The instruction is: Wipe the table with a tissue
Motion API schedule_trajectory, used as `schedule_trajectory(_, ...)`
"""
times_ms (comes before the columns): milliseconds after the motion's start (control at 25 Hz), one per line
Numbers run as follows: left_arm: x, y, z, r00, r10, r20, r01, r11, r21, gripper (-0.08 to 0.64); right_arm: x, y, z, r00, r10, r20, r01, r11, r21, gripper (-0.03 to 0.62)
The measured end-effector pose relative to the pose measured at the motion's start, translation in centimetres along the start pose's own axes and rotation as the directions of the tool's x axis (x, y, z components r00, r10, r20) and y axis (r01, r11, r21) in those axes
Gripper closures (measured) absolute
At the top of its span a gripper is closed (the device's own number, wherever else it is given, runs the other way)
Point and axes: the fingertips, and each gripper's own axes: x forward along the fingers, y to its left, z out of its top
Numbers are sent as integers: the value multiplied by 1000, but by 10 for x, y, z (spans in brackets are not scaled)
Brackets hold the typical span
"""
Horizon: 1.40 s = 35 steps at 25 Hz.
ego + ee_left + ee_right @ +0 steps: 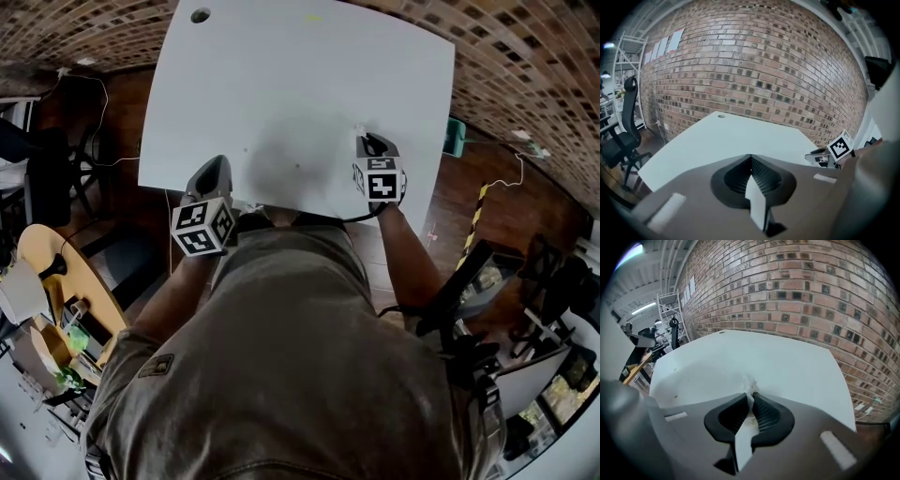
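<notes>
Seen from above, a white rectangular table (309, 75) fills the upper centre of the frame. At centre right, the right gripper (368, 142) has its jaws pinched on a small crumpled white tissue (749, 382), which touches the tabletop. The left gripper (214, 173), at the table's near edge, is closed on nothing. Wiping well probably means steady downward pressure and overlapping strokes.

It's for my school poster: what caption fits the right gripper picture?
The right gripper pinches a tissue at the white table, brick wall behind.
</notes>
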Motion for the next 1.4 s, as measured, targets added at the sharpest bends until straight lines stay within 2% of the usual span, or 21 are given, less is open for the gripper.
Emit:
schedule_trajectory(320, -7, 26, -2, 999, -42, 7, 42, 999, 1, 558, 5, 42, 5, 1000, 1, -27, -1, 1000, -18, 548)
schedule_trajectory(720, -21, 67, -1, 999, -33, 22, 34, 999, -17, 558, 21, 102, 21, 998, 44, -39, -47, 997, -69, 548)
schedule_trajectory(1400, -21, 98, 4, 998, -51, 20, 51, 999, -4, 558, 29, 161, 32, 995, 96, -30, -98, 992, -81, 548)
